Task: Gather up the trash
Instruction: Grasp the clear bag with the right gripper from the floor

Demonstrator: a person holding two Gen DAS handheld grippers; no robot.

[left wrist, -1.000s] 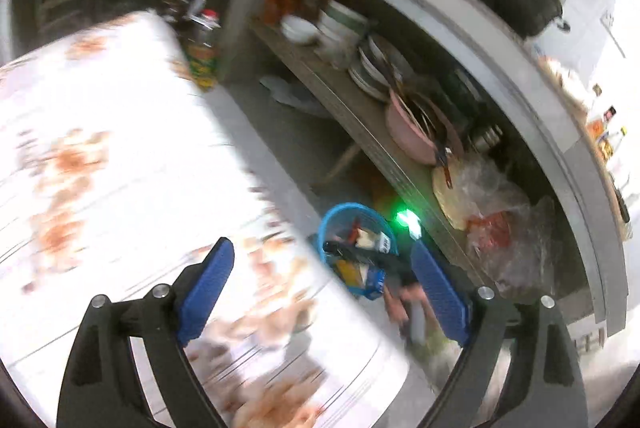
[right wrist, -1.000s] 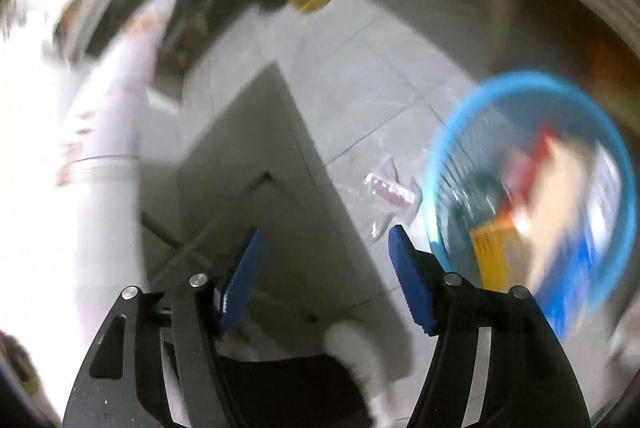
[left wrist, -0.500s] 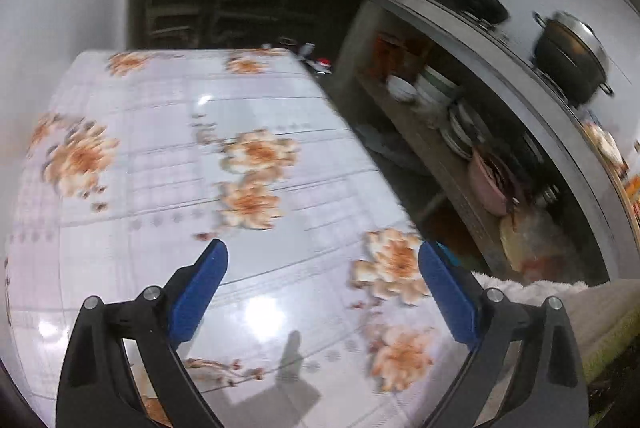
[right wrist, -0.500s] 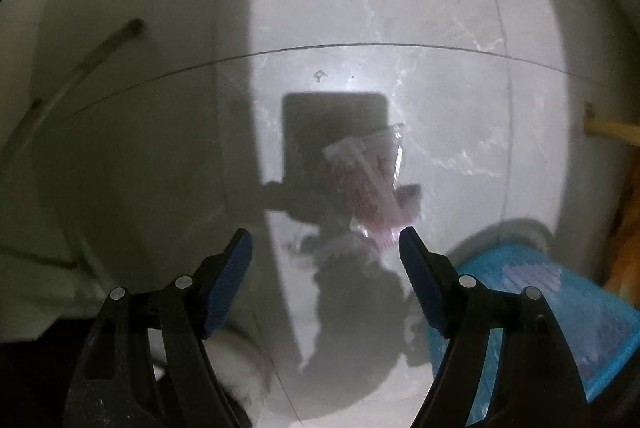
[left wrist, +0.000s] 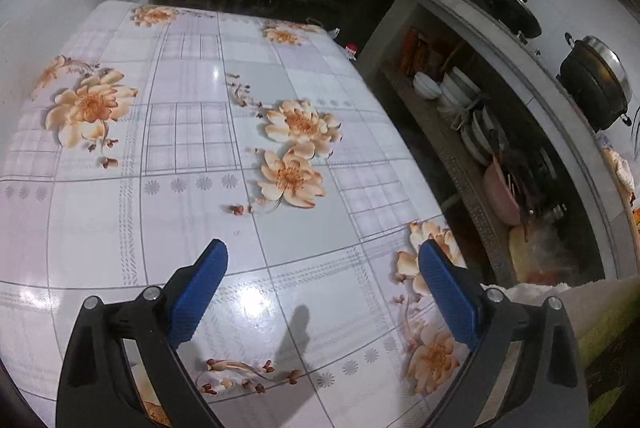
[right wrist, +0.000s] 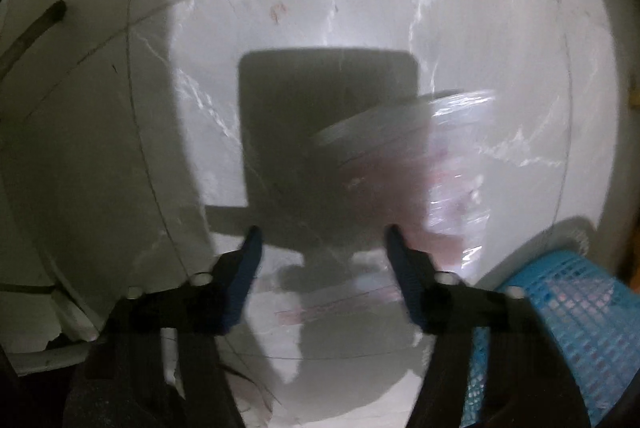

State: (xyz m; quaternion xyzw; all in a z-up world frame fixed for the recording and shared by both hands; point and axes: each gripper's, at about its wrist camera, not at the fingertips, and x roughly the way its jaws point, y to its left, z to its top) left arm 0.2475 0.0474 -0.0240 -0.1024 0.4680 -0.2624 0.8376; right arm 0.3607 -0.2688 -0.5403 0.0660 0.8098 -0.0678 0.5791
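- Right gripper (right wrist: 322,234) points steeply down at the tiled floor (right wrist: 360,7); its jaws are closing, still apart, the blue pads pressing on nothing.
- Task's thing: a clear plastic wrapper with pinkish print (right wrist: 420,163), lying on the floor. The picture is blurred here, so its exact outline is uncertain.
- Key relation: the bulk of the wrapper lies at about 1 o'clock from the right gripper, just beyond the right-hand finger. A thin clear edge with a red line seems to reach back between the fingers, low in the frame; cannot confirm that it is the same piece.
- Long axis: appears to run from roughly 7 o'clock to 1 o'clock, slanting across the line between the pads.
- Blue mesh basket (right wrist: 560,316) sits at about 4 o'clock from the right gripper, near the wrapper; some trash shows faintly through the mesh.
- Left gripper (left wrist: 320,260) hovers over the flowered desk (left wrist: 200,107), jaws wide open, empty. No trash visible on that surface in this view.
- Judgement: the right hand is plainly the nearer one; the wrapper is not in the left view at all.
- Judgement: a pinch here would catch only the near edge, if anything. A shift toward 1 o'clock would centre the film between the pads.
- Risk: thin film may slip or flatten against the tile.
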